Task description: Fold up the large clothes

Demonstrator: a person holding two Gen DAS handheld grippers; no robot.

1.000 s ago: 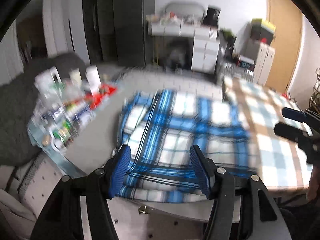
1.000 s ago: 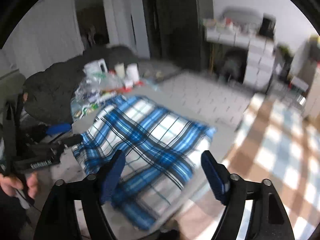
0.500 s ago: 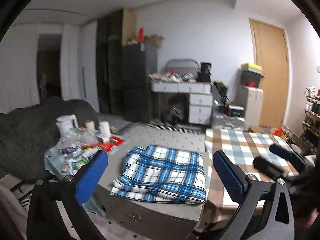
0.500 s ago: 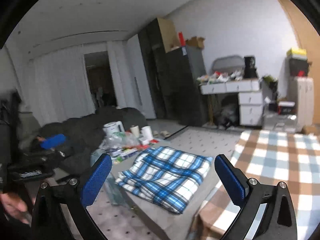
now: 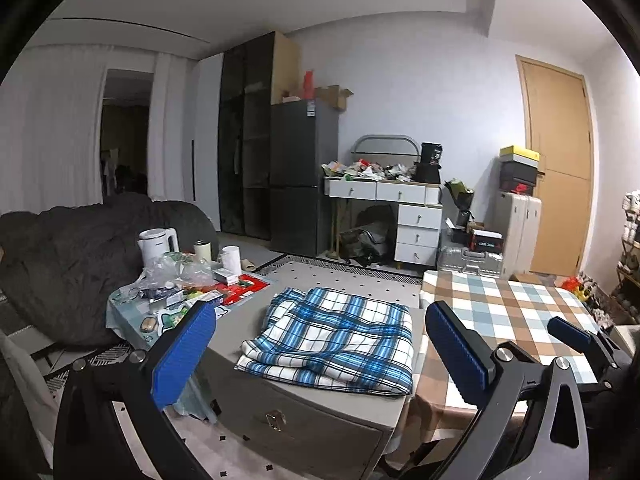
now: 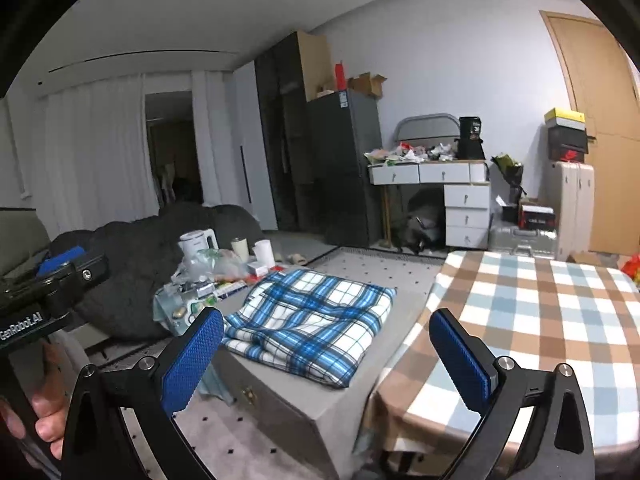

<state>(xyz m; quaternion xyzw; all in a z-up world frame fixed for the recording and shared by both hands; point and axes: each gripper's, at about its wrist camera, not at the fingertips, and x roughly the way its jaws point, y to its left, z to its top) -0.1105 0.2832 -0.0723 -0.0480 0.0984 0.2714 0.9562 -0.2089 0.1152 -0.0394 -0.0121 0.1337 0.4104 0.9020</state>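
A blue-and-white plaid garment [image 5: 332, 338] lies folded into a flat rectangle on a grey low cabinet [image 5: 304, 420]; it also shows in the right wrist view [image 6: 312, 324]. My left gripper [image 5: 320, 354] is open and empty, held back from the cabinet's front. My right gripper [image 6: 326, 354] is open and empty, also pulled back, to the right of the garment. The right gripper's blue fingers [image 5: 568, 330] show at the right edge of the left wrist view; the left gripper body [image 6: 48, 280] shows at the left of the right wrist view.
A table with a brown-and-blue checked cloth [image 5: 516, 316] stands right of the cabinet. A cluttered side table with a white kettle [image 5: 158, 242] and cups stands to the left, beside a dark beanbag [image 5: 60, 256]. A fridge [image 5: 302, 176], white desk [image 5: 400, 216] and door [image 5: 560, 168] are behind.
Both grippers have drawn back and up from the folded garment and opened wide. The garment has stayed on the cabinet.
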